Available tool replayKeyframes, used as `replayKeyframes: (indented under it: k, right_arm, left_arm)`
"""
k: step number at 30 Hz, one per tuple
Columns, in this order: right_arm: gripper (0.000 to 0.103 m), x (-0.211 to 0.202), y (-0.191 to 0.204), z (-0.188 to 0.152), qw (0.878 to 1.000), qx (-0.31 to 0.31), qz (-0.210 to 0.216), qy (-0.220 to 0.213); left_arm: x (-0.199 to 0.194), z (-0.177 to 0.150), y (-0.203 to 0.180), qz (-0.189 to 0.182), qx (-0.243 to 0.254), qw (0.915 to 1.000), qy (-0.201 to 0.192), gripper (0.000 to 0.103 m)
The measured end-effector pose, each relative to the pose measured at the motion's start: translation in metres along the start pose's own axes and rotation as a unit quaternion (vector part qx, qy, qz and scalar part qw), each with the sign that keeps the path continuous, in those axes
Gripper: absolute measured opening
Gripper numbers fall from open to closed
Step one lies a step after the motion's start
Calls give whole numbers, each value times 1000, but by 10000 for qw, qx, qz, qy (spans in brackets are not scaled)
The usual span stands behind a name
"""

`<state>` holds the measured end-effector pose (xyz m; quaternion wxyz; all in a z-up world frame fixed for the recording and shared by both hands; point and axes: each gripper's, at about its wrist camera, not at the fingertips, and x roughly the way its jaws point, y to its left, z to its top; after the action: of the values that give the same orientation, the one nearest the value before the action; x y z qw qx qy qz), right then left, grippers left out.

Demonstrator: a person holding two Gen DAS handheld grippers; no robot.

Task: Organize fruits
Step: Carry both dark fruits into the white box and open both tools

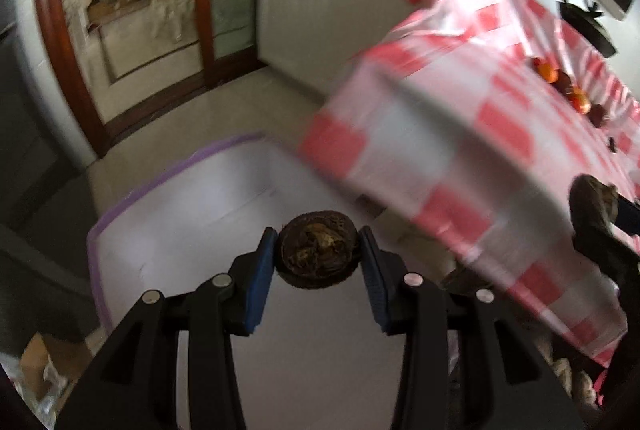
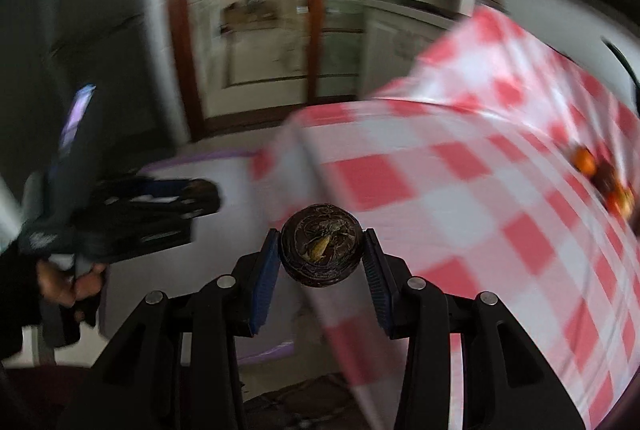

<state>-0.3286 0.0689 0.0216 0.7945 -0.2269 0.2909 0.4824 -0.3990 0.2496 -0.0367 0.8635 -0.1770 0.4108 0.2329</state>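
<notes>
My left gripper [image 1: 318, 250] is shut on a dark round mangosteen [image 1: 317, 256] and holds it over a white bin with a purple rim [image 1: 120, 206] beside the table. My right gripper [image 2: 321, 250] is shut on another dark mangosteen [image 2: 322, 246] near the table's edge. The left gripper also shows in the right wrist view [image 2: 200, 196], to the left, over the bin. The right gripper's fruit shows at the right edge of the left wrist view [image 1: 592, 200]. Several orange and dark fruits [image 1: 568, 86] lie on the red-and-white checked tablecloth [image 1: 460, 134]; they also show in the right wrist view [image 2: 600, 174].
A black pan [image 1: 588, 26] sits at the table's far end. White cabinets [image 1: 316, 14] and a wooden-framed glass door [image 1: 160, 10] stand behind. A cardboard box [image 1: 44, 366] lies on the floor at lower left. Both views are motion-blurred.
</notes>
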Motion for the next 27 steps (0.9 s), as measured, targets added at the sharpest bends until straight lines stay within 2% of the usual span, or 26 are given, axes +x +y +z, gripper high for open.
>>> replayKeyframes:
  k: [5,11,14,16,20,27]
  right_arm:
    - [41,36,56,-19,9948,-797,381,502]
    - [41,83,90,-49,9821,-1358,578,1166]
    - [41,103,90,-58,9789,-1336,668,1396]
    - [41,113,88,-63,9779,-1239,713,1529]
    - [41,132,86,-73,9731,-1163,758,1839]
    - [42,143,94,-74,9688,-1331,663,1982]
  left_arm:
    - [20,-28,35,246,-287,9987,330,42]
    - [47,-56,52,493,-334,9957,712,42]
    - [60,-64,52,557,-358,9938,889,42]
    - [61,-64,51,565,-393,9938,877,42]
    - [67,-64,49,771,-345,9908,1054,43]
    - [85,-63,60,927,-633,9808,1592,46]
